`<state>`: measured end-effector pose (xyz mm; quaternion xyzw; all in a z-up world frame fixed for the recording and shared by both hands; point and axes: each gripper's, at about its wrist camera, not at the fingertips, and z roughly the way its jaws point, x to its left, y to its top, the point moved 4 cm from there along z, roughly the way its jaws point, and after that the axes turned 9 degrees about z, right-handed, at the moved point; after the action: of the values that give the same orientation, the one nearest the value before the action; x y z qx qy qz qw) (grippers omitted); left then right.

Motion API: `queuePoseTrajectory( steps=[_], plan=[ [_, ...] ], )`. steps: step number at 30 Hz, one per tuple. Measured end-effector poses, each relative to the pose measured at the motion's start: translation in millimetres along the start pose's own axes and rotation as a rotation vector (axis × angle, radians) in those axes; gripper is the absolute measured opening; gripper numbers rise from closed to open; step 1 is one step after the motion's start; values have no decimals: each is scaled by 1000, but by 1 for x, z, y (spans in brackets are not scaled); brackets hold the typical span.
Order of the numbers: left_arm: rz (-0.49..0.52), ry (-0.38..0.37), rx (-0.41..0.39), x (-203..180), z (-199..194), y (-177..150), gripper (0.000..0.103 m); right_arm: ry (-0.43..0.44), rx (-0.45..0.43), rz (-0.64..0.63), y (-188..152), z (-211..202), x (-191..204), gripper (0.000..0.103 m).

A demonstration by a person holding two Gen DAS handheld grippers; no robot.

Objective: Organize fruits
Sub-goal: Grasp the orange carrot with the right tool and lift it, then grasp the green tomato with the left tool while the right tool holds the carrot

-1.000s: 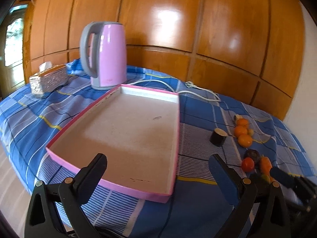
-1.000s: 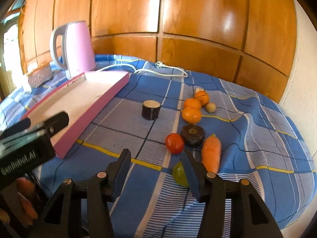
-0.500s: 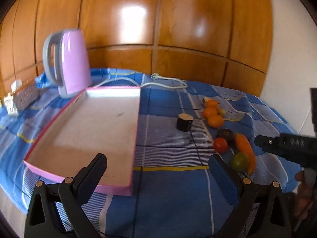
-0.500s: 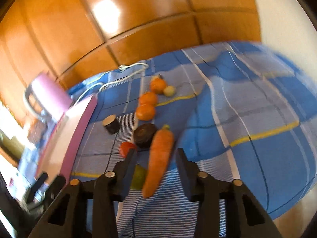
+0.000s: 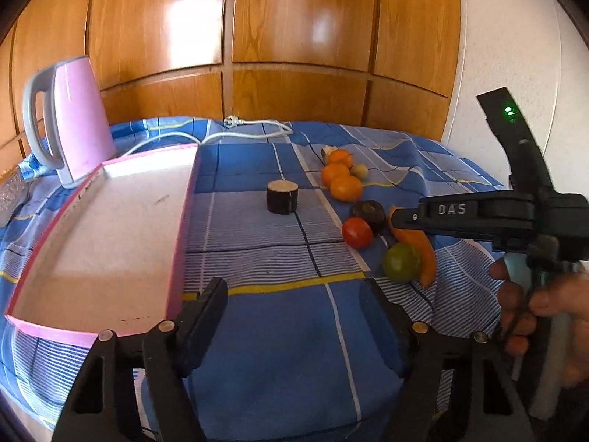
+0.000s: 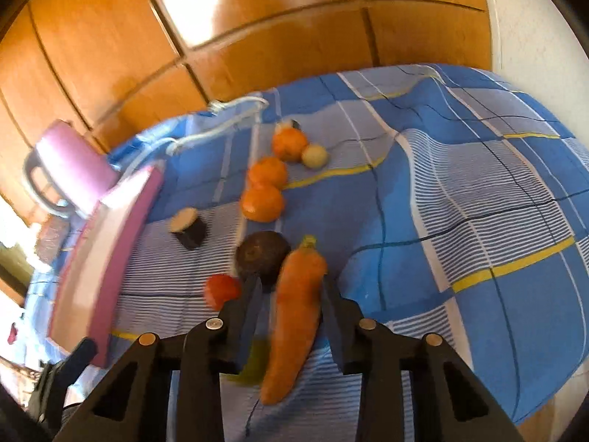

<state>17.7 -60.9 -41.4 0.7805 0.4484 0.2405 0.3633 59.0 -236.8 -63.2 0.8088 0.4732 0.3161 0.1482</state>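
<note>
A blue plaid cloth [image 5: 279, 331] covers the table beneath a wall of wood panels [image 5: 294, 37]. On it, at nine o'clock in the left wrist view, lies a pink-rimmed tray [image 5: 184, 213], and a pink kettle [image 5: 79, 118] stands at its far end, at ten o'clock. The left gripper [image 5: 294, 316] hangs over bare cloth with its jaws wide apart and nothing between them. The right gripper [image 6: 291, 294] straddles a carrot [image 6: 294, 316] at the picture's centre, one finger on each side of it; whether the pads touch it cannot be told through the blur. The rest of the produce sits to the tray's right: three oranges [image 5: 344, 188] in a row at one o'clock, a dark round fruit [image 5: 370, 211] beside the carrot, a red tomato [image 5: 356, 232], a green fruit [image 5: 400, 262], and a cut dark cylinder [image 5: 281, 197] apart toward the tray.
</note>
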Motion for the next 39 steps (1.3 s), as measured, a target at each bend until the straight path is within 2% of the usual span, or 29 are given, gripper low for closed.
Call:
queuePoseTrajectory(
  steps=[3, 4, 5, 9, 13, 17, 22, 25, 29, 36, 39],
  plan=[
    [-18, -32, 17, 0, 4, 0, 71, -35, 55, 1, -2, 14, -2, 33],
    [-23, -48, 18, 0, 5, 1, 62, -37, 49, -3, -1, 14, -1, 32],
    [-21, -64, 22, -1, 6, 2, 58, -35, 47, 0, -1, 14, -1, 32],
    [-3, -112, 47, -9, 11, 3, 39, 33, 83, 99, 2, 16, -15, 32],
    [13, -148, 56, -18, 15, 7, 31, 119, 118, 201, 7, 19, -27, 32],
    [4, -195, 69, -27, 24, 13, 31, 177, 123, 262, 7, 16, -34, 31],
    [41, -246, 80, -47, 36, 22, 31, 140, 106, 208, 6, 12, -26, 31],
    [48, -269, 91, -57, 46, 26, 31, 150, 94, 234, 7, 9, -31, 31],
    [10, -289, 86, -62, 54, 30, 32, 151, 69, 250, 10, 7, -35, 31],
    [-73, -334, 117, -60, 66, 30, 39, 152, 64, 270, 11, 6, -39, 31],
    [-100, -336, 123, -58, 69, 31, 46, 155, 64, 278, 11, 6, -39, 31]
  ],
)
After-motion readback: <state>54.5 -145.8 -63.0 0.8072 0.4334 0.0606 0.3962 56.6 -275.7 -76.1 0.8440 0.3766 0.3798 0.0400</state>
